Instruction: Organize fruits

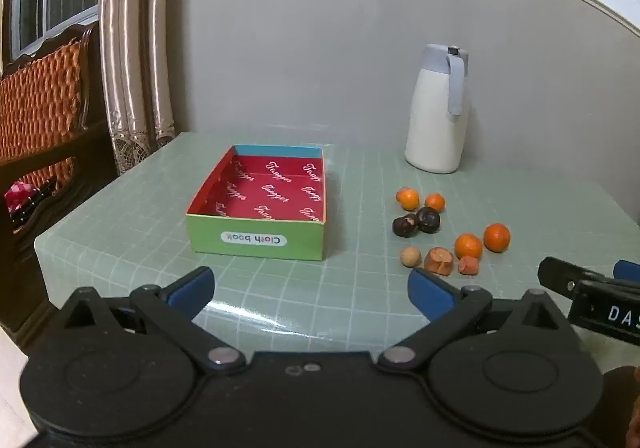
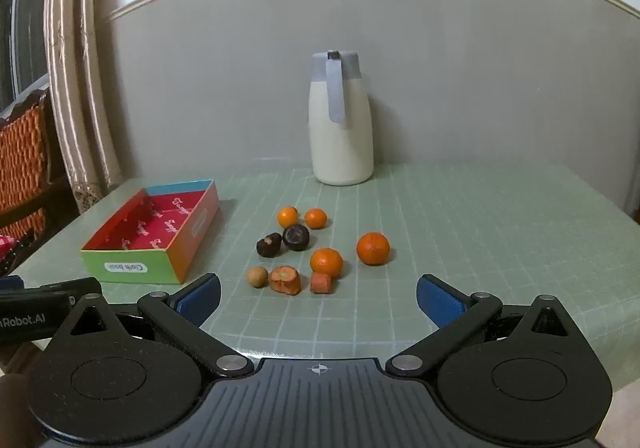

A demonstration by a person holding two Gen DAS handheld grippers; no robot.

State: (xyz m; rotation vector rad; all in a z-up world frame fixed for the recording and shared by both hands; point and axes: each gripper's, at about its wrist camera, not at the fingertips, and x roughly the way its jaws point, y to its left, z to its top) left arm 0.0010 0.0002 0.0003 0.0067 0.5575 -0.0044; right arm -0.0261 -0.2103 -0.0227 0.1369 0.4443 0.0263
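Observation:
An empty cardboard box (image 1: 256,238) (image 2: 132,266), red inside with a green front, sits left on the green gridded table (image 1: 320,288). To its right lie several tangerines (image 2: 373,248) (image 1: 497,237), two dark fruits (image 2: 296,237) (image 1: 429,219), a small tan fruit (image 2: 257,276) (image 1: 410,256) and two carrot chunks (image 2: 285,280) (image 1: 439,260). My left gripper (image 1: 312,288) hovers open over the near table edge, in front of the box. Facing the fruit, my right gripper (image 2: 318,298) is open, nothing between its blue fingers (image 2: 200,296).
A white thermos jug (image 1: 436,112) (image 2: 341,120) with a grey lid stands at the back by the wall. A wooden chair (image 1: 40,104) with an orange cushion and curtains (image 1: 132,48) are off the table's left side.

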